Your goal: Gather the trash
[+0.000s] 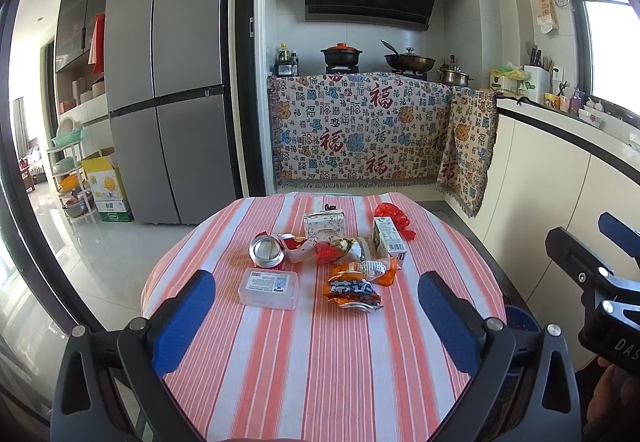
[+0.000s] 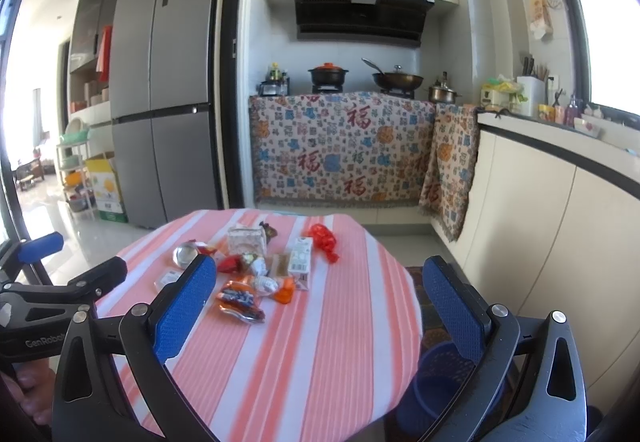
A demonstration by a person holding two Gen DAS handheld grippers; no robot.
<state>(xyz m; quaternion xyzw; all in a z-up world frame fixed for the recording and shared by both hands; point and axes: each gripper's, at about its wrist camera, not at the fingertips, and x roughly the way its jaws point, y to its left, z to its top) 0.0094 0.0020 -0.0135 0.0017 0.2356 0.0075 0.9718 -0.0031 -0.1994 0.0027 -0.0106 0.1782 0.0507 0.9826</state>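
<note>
Round table (image 1: 320,362), striped cloth, wrappers (image 1: 352,290), can (image 1: 267,251), cartons (image 1: 389,238)

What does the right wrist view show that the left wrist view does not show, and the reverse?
Only the right wrist view shows the blue bin clearly, on the floor beside the table. Only the left wrist view shows the whole clear plastic box; in the right view a finger hides most of it. Both show the orange snack bag, the can, the milk carton, and open, empty tongs.

1. The patterned cloth (image 1: 360,129) over the stove counter repeats a red 福.
2. My left gripper (image 2: 36,322), seen from my right, reads "GenRobot".
3. My right gripper (image 1: 616,338) shows "DAS".
</note>
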